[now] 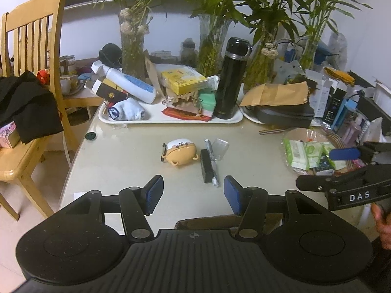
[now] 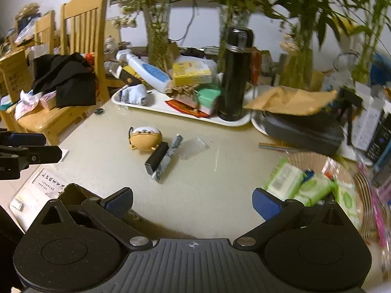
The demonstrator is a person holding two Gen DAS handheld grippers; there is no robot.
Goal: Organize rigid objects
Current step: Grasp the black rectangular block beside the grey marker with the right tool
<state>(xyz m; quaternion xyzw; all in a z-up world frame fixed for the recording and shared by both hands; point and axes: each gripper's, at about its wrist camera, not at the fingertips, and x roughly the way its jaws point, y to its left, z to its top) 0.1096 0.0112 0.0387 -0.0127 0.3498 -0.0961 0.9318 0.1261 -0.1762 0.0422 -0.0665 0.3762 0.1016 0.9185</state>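
A yellow cartoon toy case [image 1: 179, 153] [image 2: 145, 139] lies on the beige table. Right of it lie a black rectangular box [image 1: 207, 166] [image 2: 156, 157], a marbled grey stick [image 1: 212, 163] [image 2: 168, 156] and a clear plastic piece [image 1: 220, 147] [image 2: 193, 147]. My left gripper [image 1: 193, 194] is open and empty, just short of the black box. My right gripper [image 2: 193, 201] is open and empty, nearer the table's front; it also shows at the right edge of the left wrist view [image 1: 347, 168]. The left gripper shows at the left edge of the right wrist view [image 2: 27, 146].
A white tray [image 1: 171, 119] [image 2: 234, 121] at the back holds a black thermos [image 1: 232, 78] [image 2: 234, 73], a yellow box [image 1: 184, 79], a white bottle [image 1: 133, 83] and a sock [image 1: 128, 112]. A basket of wet-wipe packs [image 1: 308, 151] [image 2: 305, 185] sits right. A wooden chair [image 1: 29, 73] stands left. Vases with plants line the back.
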